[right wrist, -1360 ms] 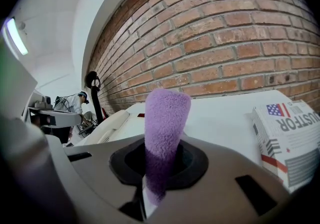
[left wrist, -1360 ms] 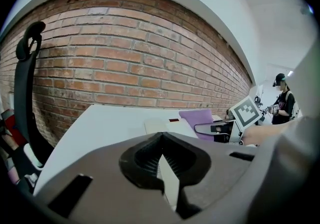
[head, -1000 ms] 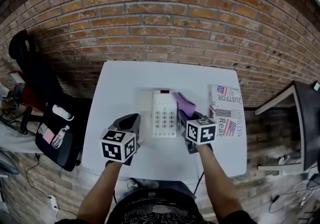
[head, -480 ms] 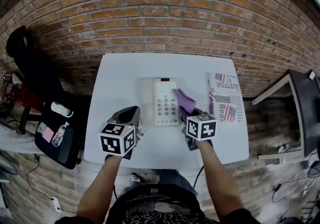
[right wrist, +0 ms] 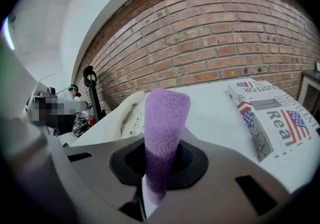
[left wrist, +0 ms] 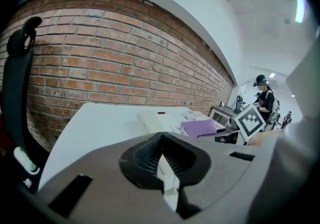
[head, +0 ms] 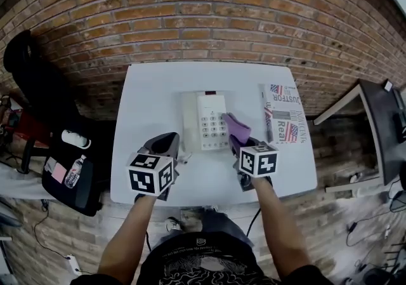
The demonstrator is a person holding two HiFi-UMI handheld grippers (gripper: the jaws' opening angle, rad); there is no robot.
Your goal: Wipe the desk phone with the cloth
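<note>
Purple cloth point(right wrist: 162, 133) stands pinched between the jaws of the right hand-held gripper point(head: 238, 144), with its free end poking forward past them. The left hand-held gripper point(left wrist: 161, 163) is clenched on nothing. It hangs over the near part of the white worktop point(head: 152, 99), off the phone's near left corner and apart from it.

The phone point(head: 209, 122) lies at about 11 o'clock from the right hand-held gripper and just ahead of it. Its long axis runs 6 to 12, with the handset along the left side and the keypad on the right. The right hand-held gripper is the nearer one. The cloth's tip seems to reach the keypad's right edge, so the wipe probably calls for a sweep toward 9 or 10 o'clock across the keys. A newspaper point(head: 284, 115) lies at 3 o'clock of the phone, clear of that path.

A second ago the cloth sat just beside the phone's right edge, and it has since edged in over that edge. The left hand-held gripper has hardly shifted relative to the phone.
</note>
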